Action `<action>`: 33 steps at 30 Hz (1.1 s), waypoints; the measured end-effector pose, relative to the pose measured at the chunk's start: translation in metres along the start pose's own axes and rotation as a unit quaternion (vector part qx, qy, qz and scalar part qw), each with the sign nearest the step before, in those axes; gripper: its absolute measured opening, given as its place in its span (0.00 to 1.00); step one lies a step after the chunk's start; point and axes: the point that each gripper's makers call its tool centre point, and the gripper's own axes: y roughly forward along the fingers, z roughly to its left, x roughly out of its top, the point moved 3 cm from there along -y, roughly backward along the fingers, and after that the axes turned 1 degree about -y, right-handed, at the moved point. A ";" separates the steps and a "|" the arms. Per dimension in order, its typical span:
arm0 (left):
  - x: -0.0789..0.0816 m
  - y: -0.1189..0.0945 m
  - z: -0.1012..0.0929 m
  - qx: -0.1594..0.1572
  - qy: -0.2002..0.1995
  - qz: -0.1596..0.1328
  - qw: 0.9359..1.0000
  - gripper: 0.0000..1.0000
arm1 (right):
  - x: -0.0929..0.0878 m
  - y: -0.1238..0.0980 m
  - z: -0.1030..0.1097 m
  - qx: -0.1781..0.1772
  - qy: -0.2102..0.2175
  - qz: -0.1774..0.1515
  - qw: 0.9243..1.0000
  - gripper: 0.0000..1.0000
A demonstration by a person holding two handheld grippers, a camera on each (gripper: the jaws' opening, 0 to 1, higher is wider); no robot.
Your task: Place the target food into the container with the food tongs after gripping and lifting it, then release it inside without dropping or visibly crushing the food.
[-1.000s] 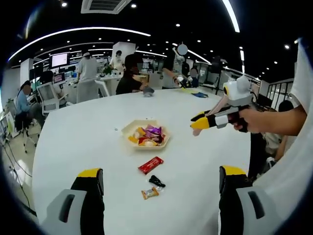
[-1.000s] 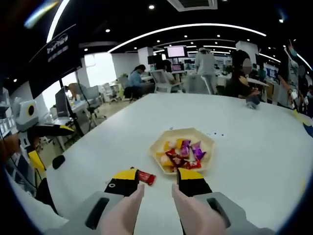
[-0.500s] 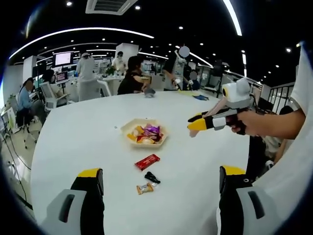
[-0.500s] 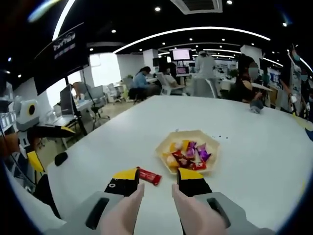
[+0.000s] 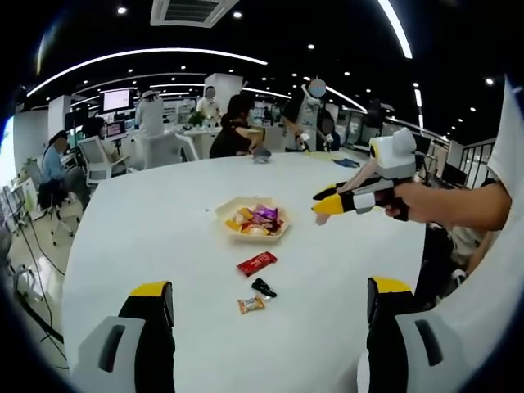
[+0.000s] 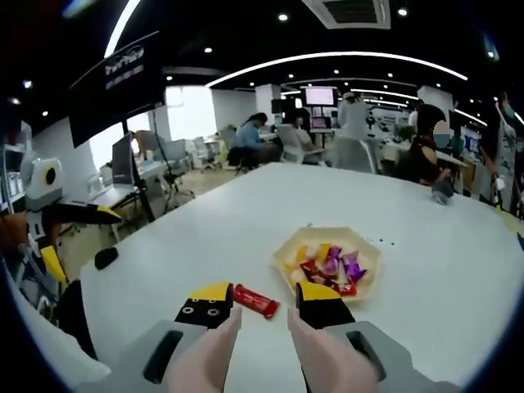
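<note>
A pale hexagonal tray [image 5: 278,230] of wrapped candies sits mid-table, seen again at tray [image 6: 286,248]. A red wrapped bar [image 5: 256,263] lies on the table in front of it, with a small orange candy [image 5: 251,304] closer in. My left gripper [image 5: 270,296] hovers well short of them, jaws wide apart and empty. My right gripper [image 6: 264,300] hangs low over the table with a narrow gap between its jaws, and the red bar [image 6: 256,301] lies just past its tips. The right gripper [image 5: 332,201] is held by a hand from the right.
A small black object [image 5: 263,287] lies beside the orange candy. The left gripper [image 6: 72,237] stands off the table's left edge. The round white table [image 6: 246,205] has broad bare areas. People sit at desks and chairs far behind it.
Both views have drifted a little with the hands. The red bar now sits closer to the gap between the right jaws. Neither gripper's opening has changed and no item has moved.
</note>
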 end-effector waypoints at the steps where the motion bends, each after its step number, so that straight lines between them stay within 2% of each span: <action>1: -0.002 -0.001 0.000 0.001 -0.002 0.001 1.000 0.99 | 0.000 0.001 0.001 0.001 -0.002 0.002 1.000 0.30; 10: -0.009 -0.001 0.001 0.004 -0.011 0.002 1.000 0.99 | -0.008 0.027 0.014 0.026 0.009 0.021 0.999 0.30; 13: -0.010 -0.002 -0.001 -0.005 -0.017 0.002 1.000 0.99 | -0.009 0.030 0.019 0.030 -0.002 0.028 0.999 0.30; 17: -0.011 0.001 0.004 -0.005 -0.019 -0.001 1.000 0.99 | -0.011 0.036 0.014 0.025 0.001 0.033 0.999 0.30; 23: -0.008 0.007 -0.004 -0.022 -0.018 -0.002 1.000 0.98 | -0.012 0.038 0.010 0.017 0.007 0.039 0.999 0.30; 33: -0.005 0.007 0.005 -0.015 -0.014 0.000 1.000 0.98 | -0.014 0.048 0.008 0.026 -0.008 0.043 0.999 0.30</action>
